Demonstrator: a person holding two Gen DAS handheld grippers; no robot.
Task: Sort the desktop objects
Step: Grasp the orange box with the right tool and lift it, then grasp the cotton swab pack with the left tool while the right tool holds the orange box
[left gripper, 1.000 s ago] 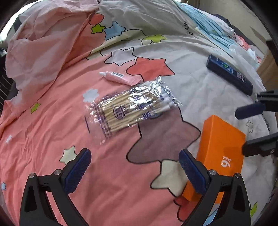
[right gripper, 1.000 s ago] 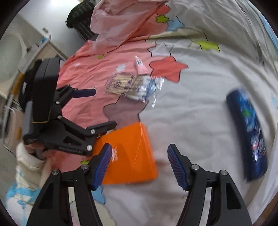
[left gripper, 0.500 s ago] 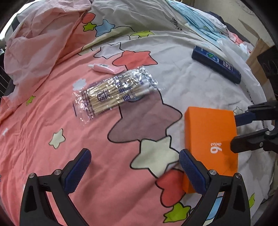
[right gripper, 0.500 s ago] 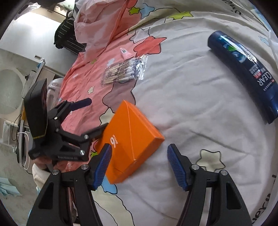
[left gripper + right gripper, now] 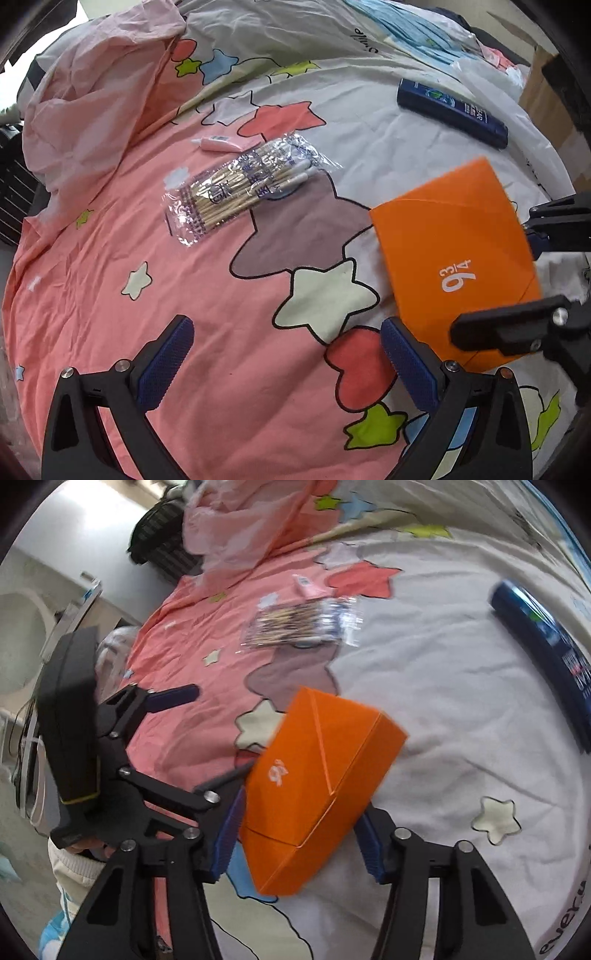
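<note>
An orange box (image 5: 454,258) (image 5: 321,775) sits between the fingers of my right gripper (image 5: 297,838) (image 5: 493,280). The jaws are closing, both pads touch its sides, and it is tilted up off the star-print sheet. My left gripper (image 5: 284,365) (image 5: 207,746) hovers open over the pink part of the sheet, just left of the box, with nothing between its fingers. Farther out lie a bag of cotton swabs (image 5: 243,184) (image 5: 299,626), a small pink tube (image 5: 221,142) (image 5: 308,587) and a dark blue bottle (image 5: 450,109) (image 5: 546,653).
A crumpled pink cloth (image 5: 92,96) is heaped at the far left of the bed. Light blue fabric (image 5: 406,33) lies at the far edge. A cardboard box (image 5: 550,96) stands past the right side. A sleeve (image 5: 74,867) shows behind the left gripper.
The right gripper came in over the orange box and its jaws narrowed onto the box's sides. The box tipped up from lying flat. The left gripper drifted a little over the sheet and stayed open.
</note>
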